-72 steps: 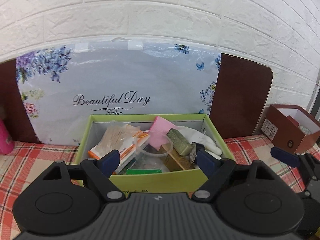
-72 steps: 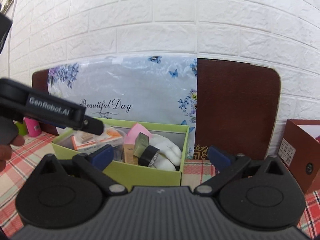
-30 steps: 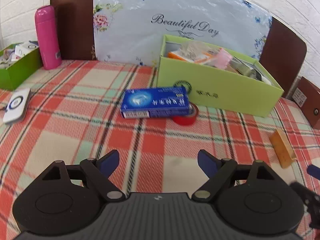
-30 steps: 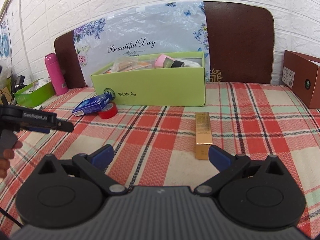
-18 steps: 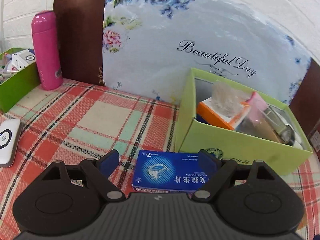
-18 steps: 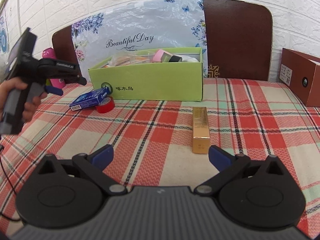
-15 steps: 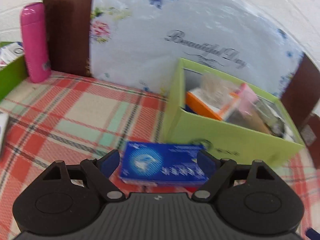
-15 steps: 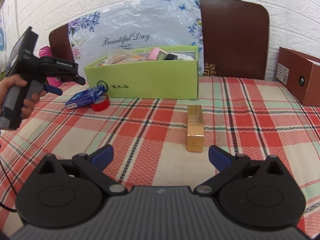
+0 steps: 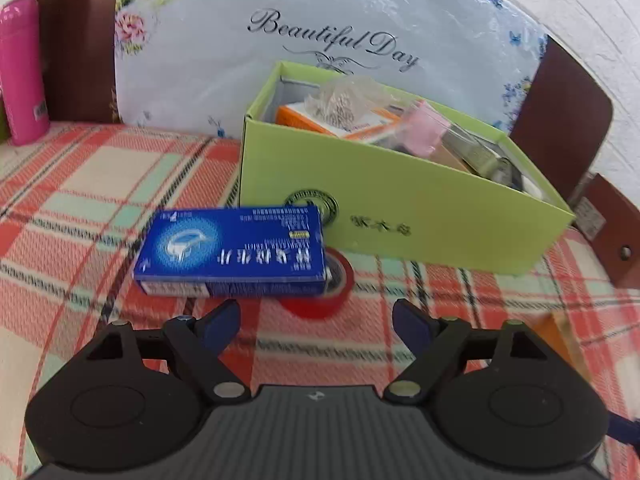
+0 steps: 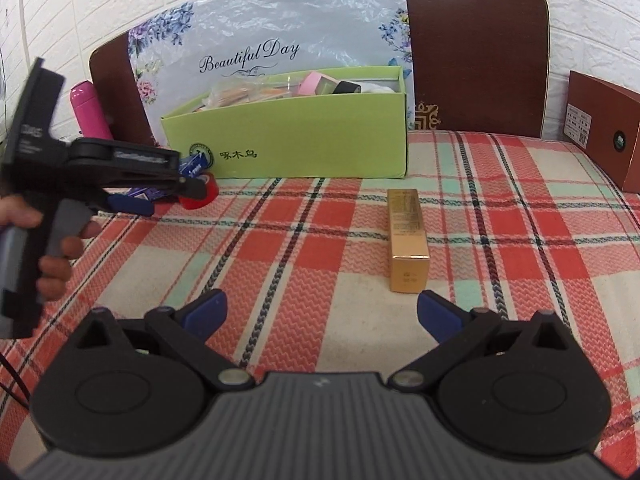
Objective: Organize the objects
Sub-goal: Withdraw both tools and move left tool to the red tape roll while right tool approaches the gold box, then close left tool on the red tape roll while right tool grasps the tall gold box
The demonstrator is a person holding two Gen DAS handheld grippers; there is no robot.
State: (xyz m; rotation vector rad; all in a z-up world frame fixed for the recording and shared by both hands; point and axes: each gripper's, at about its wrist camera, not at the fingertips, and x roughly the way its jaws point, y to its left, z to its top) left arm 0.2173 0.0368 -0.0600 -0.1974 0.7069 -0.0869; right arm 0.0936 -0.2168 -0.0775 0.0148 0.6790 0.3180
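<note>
Standing at the far left, a pink flask [image 9: 21,68] rises from the plaid desk [image 9: 100,184]. Next, the blue box [image 9: 236,250] lies flat, one end propped on a red tape roll [image 9: 320,288], both just before the green box [image 9: 404,216] crammed with packets. The left gripper [image 9: 316,320] hovers just short of the blue box; its fingers [image 9: 218,322] have just been closing a little but stand wide apart with nothing between them. Further right, a gold box [image 10: 408,240] lies alone on the desk. The right gripper [image 10: 322,310] sits before it, fingers [image 10: 438,318] wide and empty. A brown box [image 10: 604,132] stands far right.
</note>
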